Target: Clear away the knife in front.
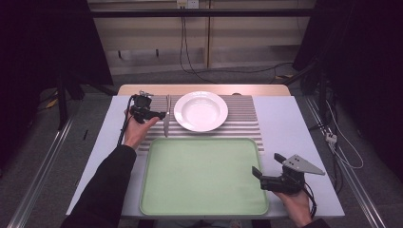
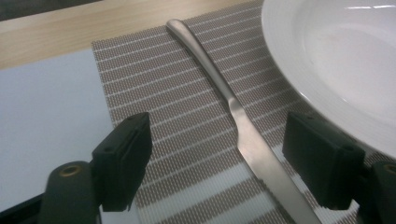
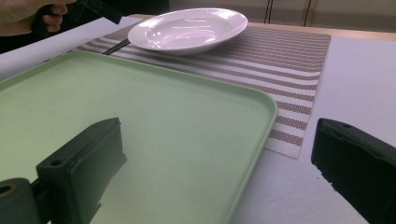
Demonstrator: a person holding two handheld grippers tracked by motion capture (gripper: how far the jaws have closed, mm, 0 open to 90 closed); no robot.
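Knife [image 2: 243, 126] lies flat on the mat [image 2: 187, 121], just left of the plate [image 1: 200, 110], not gripped yet. Your left gripper [image 2: 233, 163] has jaws wide, straddling the blade, so closing and lifting are left. Your right gripper [image 1: 267, 167] sits idle, jaws wide and empty, at the tray's [image 1: 204, 175] right edge.
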